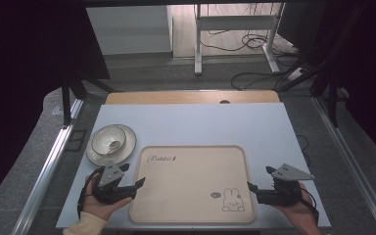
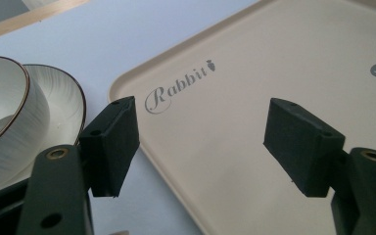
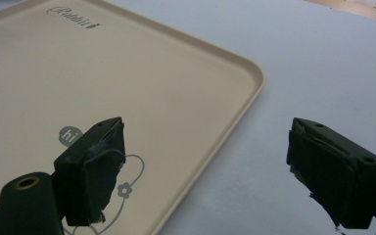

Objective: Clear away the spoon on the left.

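Over on the left there's a white bowl (image 1: 108,139) sitting on a plate (image 1: 127,147), with what looks like a spoon (image 1: 113,145) lying inside it. Just below that, the left gripper (image 1: 138,185) hangs at the tray's left edge, jaws spread wide with nothing in them. The beige tray (image 1: 186,176) sits flat in the middle of the white table (image 1: 200,122), bare apart from its printed rabbit. On the right side, the right gripper (image 1: 251,187) sits at the tray's right edge, jaws also spread apart and holding nothing.
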Tool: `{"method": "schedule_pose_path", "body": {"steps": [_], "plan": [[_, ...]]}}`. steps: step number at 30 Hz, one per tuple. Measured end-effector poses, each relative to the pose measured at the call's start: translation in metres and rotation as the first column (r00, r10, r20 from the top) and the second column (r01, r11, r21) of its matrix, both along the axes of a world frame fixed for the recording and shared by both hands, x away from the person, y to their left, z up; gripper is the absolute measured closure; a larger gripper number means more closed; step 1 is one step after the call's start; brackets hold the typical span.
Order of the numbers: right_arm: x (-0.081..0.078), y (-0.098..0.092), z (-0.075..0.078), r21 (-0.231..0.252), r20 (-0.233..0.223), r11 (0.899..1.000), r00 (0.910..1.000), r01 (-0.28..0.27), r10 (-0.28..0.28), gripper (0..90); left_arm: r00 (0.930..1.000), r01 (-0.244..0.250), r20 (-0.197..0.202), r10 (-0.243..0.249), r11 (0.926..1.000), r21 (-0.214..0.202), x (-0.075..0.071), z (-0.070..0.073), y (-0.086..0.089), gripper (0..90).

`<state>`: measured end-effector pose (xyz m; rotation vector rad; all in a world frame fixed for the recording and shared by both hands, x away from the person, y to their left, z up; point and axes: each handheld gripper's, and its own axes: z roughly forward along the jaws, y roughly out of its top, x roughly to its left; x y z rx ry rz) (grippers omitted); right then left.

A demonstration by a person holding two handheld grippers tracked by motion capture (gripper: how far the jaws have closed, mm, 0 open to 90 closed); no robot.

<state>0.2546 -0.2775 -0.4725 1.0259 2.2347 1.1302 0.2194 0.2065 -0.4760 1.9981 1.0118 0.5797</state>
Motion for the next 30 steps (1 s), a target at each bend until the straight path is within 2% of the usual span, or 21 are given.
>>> {"method": "schedule_pose_path", "body": {"steps": [14, 21, 30], "plan": [[0.005, -0.001, -0.003, -0.006, -0.012, 1.000, 0.9999, -0.003, 0.003, 15.8, 0.9997, -0.018, 0.015, 0.018, 0.9998, -0.005, 0.004, 0.000, 0.004, 29.5], [0.004, -0.001, -0.004, -0.015, -0.012, 1.000, 0.9999, -0.001, 0.001, 16.1, 0.9981, -0.043, 0.044, 0.043, 0.9990, -0.016, -0.002, 0.006, 0.013, 29.9], [0.008, 0.005, -0.004, -0.021, -0.007, 0.999, 0.9997, -0.023, 0.023, 16.3, 0.9938, -0.085, 0.068, 0.087, 0.9958, -0.033, -0.011, 0.013, 0.027, 30.0]]}}
